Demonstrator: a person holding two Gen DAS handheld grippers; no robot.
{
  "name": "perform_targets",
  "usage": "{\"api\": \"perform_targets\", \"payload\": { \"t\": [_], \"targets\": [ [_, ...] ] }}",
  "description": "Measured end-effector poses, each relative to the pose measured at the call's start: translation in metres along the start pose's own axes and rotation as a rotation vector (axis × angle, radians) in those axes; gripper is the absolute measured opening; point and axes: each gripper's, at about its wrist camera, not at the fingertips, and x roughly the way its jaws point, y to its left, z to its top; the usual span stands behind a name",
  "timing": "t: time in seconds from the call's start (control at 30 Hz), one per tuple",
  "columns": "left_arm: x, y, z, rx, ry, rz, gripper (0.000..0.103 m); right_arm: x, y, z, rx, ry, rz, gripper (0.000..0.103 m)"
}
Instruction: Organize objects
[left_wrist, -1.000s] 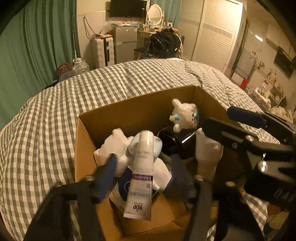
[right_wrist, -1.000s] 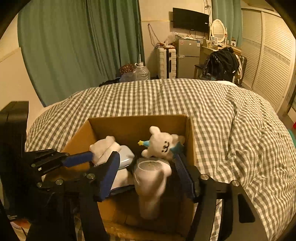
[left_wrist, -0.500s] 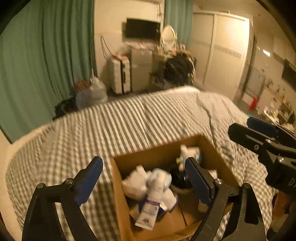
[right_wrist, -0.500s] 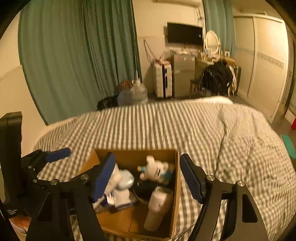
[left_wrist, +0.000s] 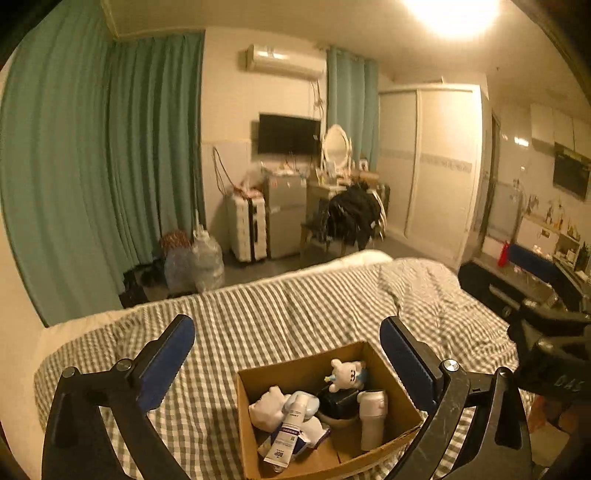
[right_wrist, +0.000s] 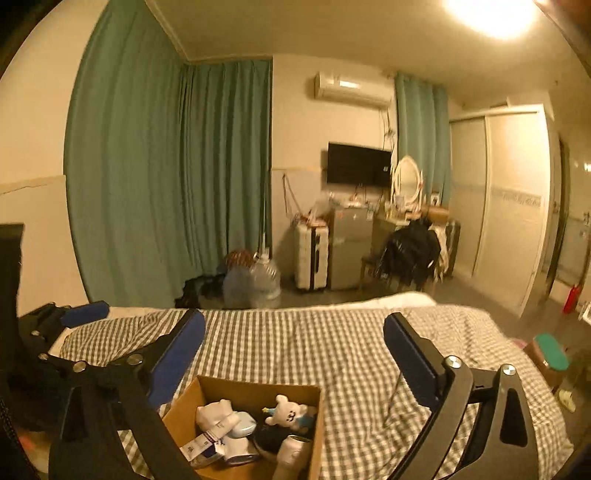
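An open cardboard box sits on a checked bed cover. It holds a white bear toy, a white tube, a white bottle, a black item and white plush pieces. My left gripper is open and empty, raised well above and behind the box. My right gripper is open and empty, also high above the box. The bear toy and bottle show in the right wrist view too.
The other gripper shows at the right edge of the left view and the left edge of the right view. Beyond the bed are green curtains, a white suitcase, a small fridge, water jugs and a wardrobe.
Both grippers let go of the tube and the bottle, opened wide, and rose up and back from the box. The tube and bottle now rest inside it.
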Motion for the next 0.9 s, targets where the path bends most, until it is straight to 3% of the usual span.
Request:
{"api": "perform_targets", "payload": {
  "t": [0.17, 0.4, 0.5, 0.7, 0.9],
  "targets": [
    [-0.044, -0.001, -0.013, -0.022, -0.109, 0.105, 0.103, -0.030, -0.008, -0.006, 0.023, -0.007, 0.011, 0.101],
    [-0.075, 0.003, -0.051, -0.098, -0.110, 0.126, 0.103, -0.074, -0.015, -0.039, 0.009, -0.051, -0.003, 0.102],
    [-0.083, -0.005, -0.081, -0.096, -0.133, 0.167, 0.103, -0.088, -0.020, -0.078, 0.030, -0.092, -0.025, 0.103],
    [-0.067, -0.025, -0.130, 0.005, -0.028, 0.182, 0.103, -0.079, -0.022, -0.120, 0.053, -0.033, -0.025, 0.103],
    [-0.071, -0.021, -0.135, -0.040, -0.009, 0.164, 0.103, -0.084, -0.016, -0.122, 0.035, -0.039, -0.017, 0.103]
  ]
}}
